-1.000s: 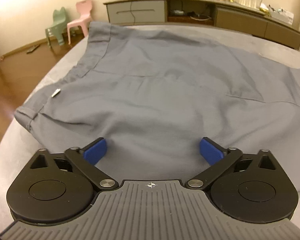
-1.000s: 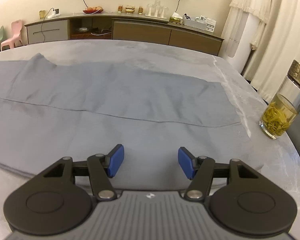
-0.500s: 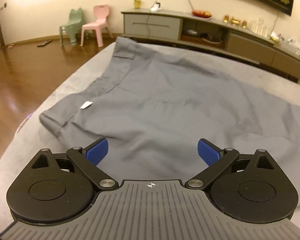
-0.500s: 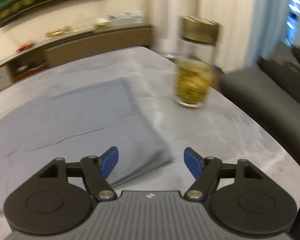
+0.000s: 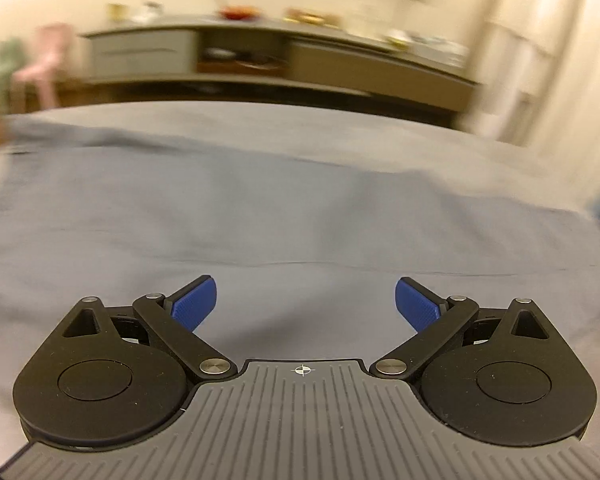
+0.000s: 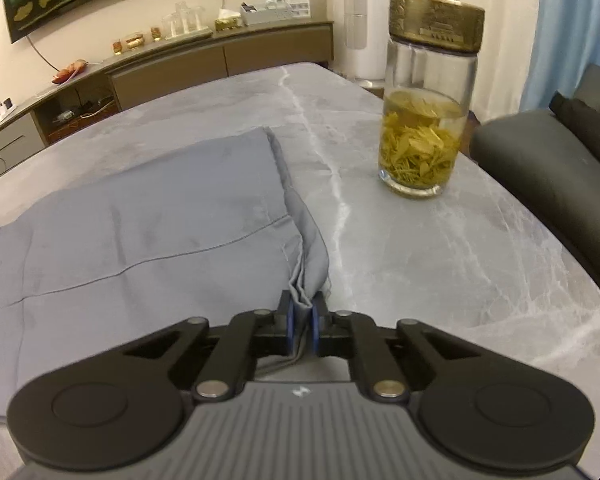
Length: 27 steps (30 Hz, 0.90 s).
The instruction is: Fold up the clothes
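Grey trousers (image 6: 148, 236) lie spread flat on a grey marble table (image 6: 440, 264). In the right wrist view their leg end runs along the right side of the cloth, and my right gripper (image 6: 301, 322) is shut on the near corner of that hem, the fabric bunched between the blue pads. In the blurred left wrist view the same trousers (image 5: 260, 208) fill the middle of the frame. My left gripper (image 5: 306, 304) hovers over the cloth with its blue pads (image 5: 194, 304) wide apart and nothing between them.
A glass jar of yellow-green tea (image 6: 424, 120) with a brass lid stands on the table right of the hem. A dark sofa (image 6: 552, 152) lies beyond the table's right edge. A long sideboard (image 6: 204, 60) runs along the far wall.
My right gripper swung toward the leg end and closed on the hem corner. My left gripper turned from the waistband side toward the middle of the trousers, staying open.
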### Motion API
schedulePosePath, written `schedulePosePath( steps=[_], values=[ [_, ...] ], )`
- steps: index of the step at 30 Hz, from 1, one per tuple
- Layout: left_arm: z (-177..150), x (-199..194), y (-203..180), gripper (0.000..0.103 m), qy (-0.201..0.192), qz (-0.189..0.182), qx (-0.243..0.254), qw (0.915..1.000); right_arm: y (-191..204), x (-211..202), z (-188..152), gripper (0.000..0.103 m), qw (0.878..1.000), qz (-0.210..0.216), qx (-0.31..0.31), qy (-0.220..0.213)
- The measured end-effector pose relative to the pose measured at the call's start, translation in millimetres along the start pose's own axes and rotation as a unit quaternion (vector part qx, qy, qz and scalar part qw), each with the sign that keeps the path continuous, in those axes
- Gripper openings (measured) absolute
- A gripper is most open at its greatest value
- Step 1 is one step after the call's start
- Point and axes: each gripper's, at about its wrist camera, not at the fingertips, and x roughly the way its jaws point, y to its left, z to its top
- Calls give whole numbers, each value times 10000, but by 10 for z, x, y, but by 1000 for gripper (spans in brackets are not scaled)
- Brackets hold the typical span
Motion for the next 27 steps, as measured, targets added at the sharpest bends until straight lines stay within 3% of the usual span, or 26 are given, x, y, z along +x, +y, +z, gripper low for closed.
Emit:
schedulePosePath(
  steps=[5, 9, 14, 17, 19, 21, 23, 26, 27],
  values=[
    [326, 394, -1313, 92, 272, -1217, 360, 9915, 138, -235, -98, 8, 9966, -32, -598, -562],
    [596, 915, -2648, 93, 551, -1799, 1040, 9766, 322, -350, -184, 8, 9870, -180, -1345, -860],
    [589, 1649, -3828, 93, 1210, -1928, 1406, 9635, 493, -488, -273, 8, 9719, -117, -2013, -1218],
    [525, 2026, -4112, 92, 1581, -1789, 1654, 9569, 565, -540, -357, 7, 9601, -20, -2414, -1409],
    [462, 2161, -4147, 77, 1553, -1422, 1906, 9588, 581, -568, -392, 7, 9542, 88, -2583, -1510],
    [456, 2228, -4047, 6, 1483, -1174, 1846, 9644, 552, -593, -389, 8, 9539, 278, -2576, -1513],
    [484, 2211, -3790, 0, 1467, -1356, 1187, 9726, 509, -627, -377, 14, 9547, 553, -2516, -1493],
    [480, 2066, -3425, 0, 1239, -1299, 749, 9809, 393, -756, -319, 40, 9585, 1316, -2115, -1388],
    [451, 2040, -3329, 0, 1236, -1269, 644, 9821, 340, -800, -287, 41, 9588, 1632, -1910, -1324]
  ],
)
